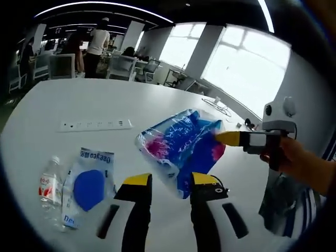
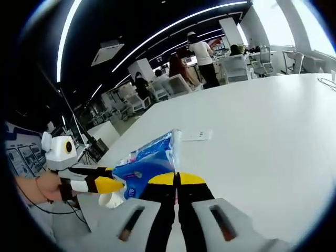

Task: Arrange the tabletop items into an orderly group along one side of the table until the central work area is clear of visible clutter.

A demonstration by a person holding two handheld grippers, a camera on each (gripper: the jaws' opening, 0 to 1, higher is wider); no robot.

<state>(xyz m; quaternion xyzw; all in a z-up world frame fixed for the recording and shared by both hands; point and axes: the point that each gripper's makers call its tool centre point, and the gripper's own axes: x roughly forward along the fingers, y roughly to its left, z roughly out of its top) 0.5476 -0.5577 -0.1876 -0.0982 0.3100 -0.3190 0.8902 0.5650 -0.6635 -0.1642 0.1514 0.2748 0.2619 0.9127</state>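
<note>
Blue plastic pack [image 1: 184, 144] lies slanted across your bench [image 1: 157, 100]; your right claw [image 2: 177, 179] pinches its edge, left claw [image 1: 171, 181] gapes.

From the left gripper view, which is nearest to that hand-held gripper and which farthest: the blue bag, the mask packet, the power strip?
1. Blue bag, just ahead, between its tips.
2. Mask packet, off to the left.
3. Power strip, farther up the table.

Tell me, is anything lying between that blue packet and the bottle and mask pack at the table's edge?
Nothing visible does. In the left gripper view, bare table lies between the blue packet and the mask pack beside the bottle. The power strip lies further back, off that path. The right gripper is shut on the packet's edge.
</note>
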